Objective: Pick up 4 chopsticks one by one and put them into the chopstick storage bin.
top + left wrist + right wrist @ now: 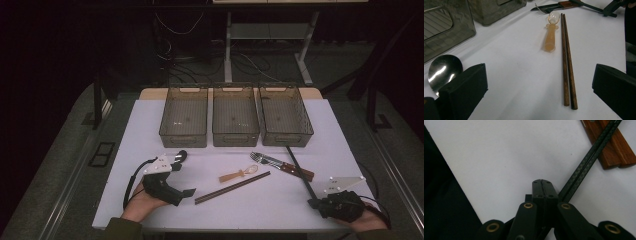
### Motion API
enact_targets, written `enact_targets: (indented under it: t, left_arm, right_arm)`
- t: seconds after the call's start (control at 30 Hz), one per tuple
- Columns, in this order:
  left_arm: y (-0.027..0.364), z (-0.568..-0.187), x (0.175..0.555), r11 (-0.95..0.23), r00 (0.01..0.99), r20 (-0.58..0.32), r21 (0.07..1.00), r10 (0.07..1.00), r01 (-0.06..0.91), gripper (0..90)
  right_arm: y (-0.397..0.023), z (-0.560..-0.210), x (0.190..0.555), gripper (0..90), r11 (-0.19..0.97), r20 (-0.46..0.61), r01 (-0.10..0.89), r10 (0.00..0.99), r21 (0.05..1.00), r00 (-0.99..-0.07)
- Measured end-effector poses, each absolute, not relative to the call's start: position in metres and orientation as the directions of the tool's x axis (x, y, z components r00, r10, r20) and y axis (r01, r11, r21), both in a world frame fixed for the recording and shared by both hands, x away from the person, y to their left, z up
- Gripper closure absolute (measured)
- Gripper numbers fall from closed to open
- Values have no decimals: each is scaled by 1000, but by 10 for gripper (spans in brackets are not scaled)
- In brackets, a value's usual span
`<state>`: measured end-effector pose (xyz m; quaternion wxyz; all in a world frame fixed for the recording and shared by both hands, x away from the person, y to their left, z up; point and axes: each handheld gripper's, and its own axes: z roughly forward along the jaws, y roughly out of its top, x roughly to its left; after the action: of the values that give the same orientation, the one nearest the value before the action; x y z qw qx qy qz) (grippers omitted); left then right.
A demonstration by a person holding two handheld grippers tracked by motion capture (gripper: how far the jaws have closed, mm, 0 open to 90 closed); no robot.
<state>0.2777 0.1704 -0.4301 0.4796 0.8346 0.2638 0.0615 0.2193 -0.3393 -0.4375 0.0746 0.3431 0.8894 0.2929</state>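
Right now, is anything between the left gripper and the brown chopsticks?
Nothing visible: bare table separates the left gripper from the brown chopsticks. The metal spoon sits aside by one jaw, the orange spoon beside their far end.

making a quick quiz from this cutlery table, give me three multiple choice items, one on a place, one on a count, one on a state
1. Where does the translucent orange plastic spoon lie?
A. in a bin
B. on the white table beside the brown wooden chopsticks
C. between the jaws

2. How many clear grey plastic bins stand in the row?
A. two
B. three
C. four

3. How stand the left gripper jaws?
A. wide open
B. shut on a fork
C. shut on the chopsticks

B: it lies along the chopsticks. B: three side by side. A: bare table between them.
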Motion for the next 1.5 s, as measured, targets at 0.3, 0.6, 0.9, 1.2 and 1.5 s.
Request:
enact_targets:
  t: [0.3, 0.6, 0.9, 1.2, 1.5]
  left_arm:
    - [170, -430, 278, -403, 853, -149, 832, 499, 381, 0]
    - [170, -430, 278, -403, 853, -148, 833, 500, 380, 0]
    - [170, -430, 278, -403, 854, -147, 832, 500, 380, 0]
    - [170, -430, 278, -403, 854, -148, 833, 500, 380, 0]
    - [170, -430, 278, -403, 854, -148, 833, 499, 380, 0]
  right_arm:
    - [-345, -437, 223, 899, 591, 52, 573, 669, 568, -742]
    - [-350, -437, 225, 899, 584, 38, 584, 688, 564, -725]
    - [-356, -437, 229, 898, 579, 25, 590, 702, 562, -712]
    - [-360, -437, 231, 898, 573, 21, 592, 708, 567, -706]
    - [-360, -426, 228, 841, 540, 35, 574, 709, 615, -704]
